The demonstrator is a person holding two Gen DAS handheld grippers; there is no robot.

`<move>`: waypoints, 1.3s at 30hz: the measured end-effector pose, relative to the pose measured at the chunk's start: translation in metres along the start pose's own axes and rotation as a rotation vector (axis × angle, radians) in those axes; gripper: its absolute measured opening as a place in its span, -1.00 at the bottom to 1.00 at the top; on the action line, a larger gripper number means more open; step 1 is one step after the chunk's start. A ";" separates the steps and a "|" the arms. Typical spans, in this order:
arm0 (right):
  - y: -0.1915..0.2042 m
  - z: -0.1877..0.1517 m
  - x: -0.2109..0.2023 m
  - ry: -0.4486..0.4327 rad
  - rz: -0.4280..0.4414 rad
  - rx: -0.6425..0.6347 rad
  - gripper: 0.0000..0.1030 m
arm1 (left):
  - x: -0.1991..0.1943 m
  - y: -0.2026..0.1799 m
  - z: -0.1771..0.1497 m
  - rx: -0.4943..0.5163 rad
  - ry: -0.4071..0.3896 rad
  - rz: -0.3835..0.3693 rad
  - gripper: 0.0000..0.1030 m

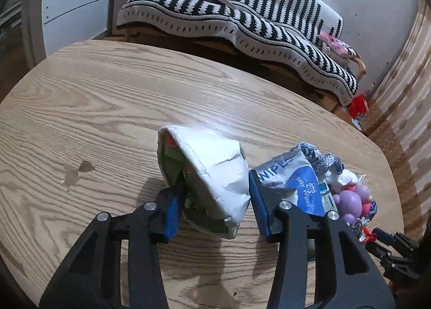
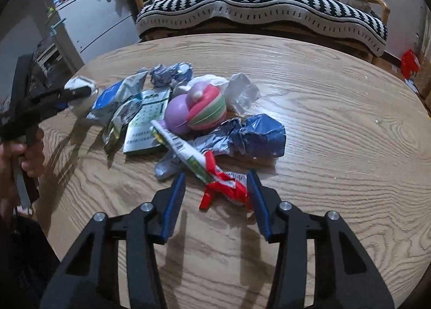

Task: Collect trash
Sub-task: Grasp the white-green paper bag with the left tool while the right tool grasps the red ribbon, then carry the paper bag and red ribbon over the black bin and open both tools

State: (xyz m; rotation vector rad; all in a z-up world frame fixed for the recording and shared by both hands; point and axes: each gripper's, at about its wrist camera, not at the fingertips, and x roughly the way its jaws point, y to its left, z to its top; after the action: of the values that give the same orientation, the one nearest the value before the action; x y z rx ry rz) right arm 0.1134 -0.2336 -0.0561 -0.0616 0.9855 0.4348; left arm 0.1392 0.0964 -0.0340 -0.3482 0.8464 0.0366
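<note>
My left gripper (image 1: 216, 177) is shut on a crumpled white paper bag (image 1: 215, 166) that lies on the wooden table (image 1: 107, 93); one blue pad sits at its green-lined mouth, the other on its white side. In the right wrist view the same bag (image 2: 80, 83) shows at the far left, in the left gripper (image 2: 67, 94). My right gripper (image 2: 216, 174) is open around a red-and-white wrapper (image 2: 223, 187); its right finger touches the wrapper, while the left finger stands apart. Beyond it lies a trash pile: a baby wipes pack (image 2: 115, 96), a crumpled blue bag (image 2: 261, 133) and a striped tube (image 2: 183, 147).
A purple-and-pink toy ball (image 2: 202, 109), a green-white box (image 2: 145, 120) and white plastic (image 2: 239, 90) sit in the pile. Behind the table are a sofa with a black-and-white blanket (image 2: 256, 4), a white cabinet (image 2: 102, 17) and a red box (image 2: 409, 62). A person's hand (image 2: 27, 152) is at the left.
</note>
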 end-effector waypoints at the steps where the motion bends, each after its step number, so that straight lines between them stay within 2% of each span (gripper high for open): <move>1: 0.001 -0.001 0.000 0.006 0.003 -0.006 -0.37 | -0.002 -0.002 0.000 0.002 -0.003 -0.002 -0.13; 4: 0.003 -0.006 0.001 0.025 0.002 -0.028 -0.66 | -0.008 -0.012 -0.001 0.020 -0.012 -0.013 -0.13; 6: 0.007 -0.009 -0.002 0.028 -0.002 -0.051 -0.75 | -0.012 -0.019 -0.004 0.041 -0.018 -0.019 -0.13; 13: 0.002 -0.011 -0.036 -0.052 0.030 -0.003 -0.77 | -0.030 -0.049 -0.010 0.110 -0.047 -0.038 -0.13; 18: -0.020 -0.019 -0.063 -0.089 0.045 0.063 -0.77 | -0.036 -0.079 -0.016 0.162 -0.048 -0.071 -0.13; 22: -0.040 -0.031 -0.083 -0.111 0.005 0.108 -0.77 | -0.043 -0.117 -0.026 0.222 -0.044 -0.119 -0.13; 27: -0.079 -0.053 -0.118 -0.152 -0.052 0.195 -0.77 | -0.049 -0.181 -0.054 0.328 -0.020 -0.191 -0.13; 36: -0.166 -0.123 -0.185 -0.198 -0.192 0.409 -0.77 | -0.054 -0.310 -0.135 0.557 0.048 -0.318 -0.13; 39: -0.195 -0.157 -0.212 -0.221 -0.244 0.482 -0.77 | -0.057 -0.350 -0.165 0.620 0.085 -0.370 -0.13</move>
State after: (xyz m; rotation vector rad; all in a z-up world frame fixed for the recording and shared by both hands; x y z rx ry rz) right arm -0.0368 -0.5193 0.0018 0.2928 0.8293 -0.0273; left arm 0.0410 -0.2797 0.0079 0.0842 0.8224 -0.5779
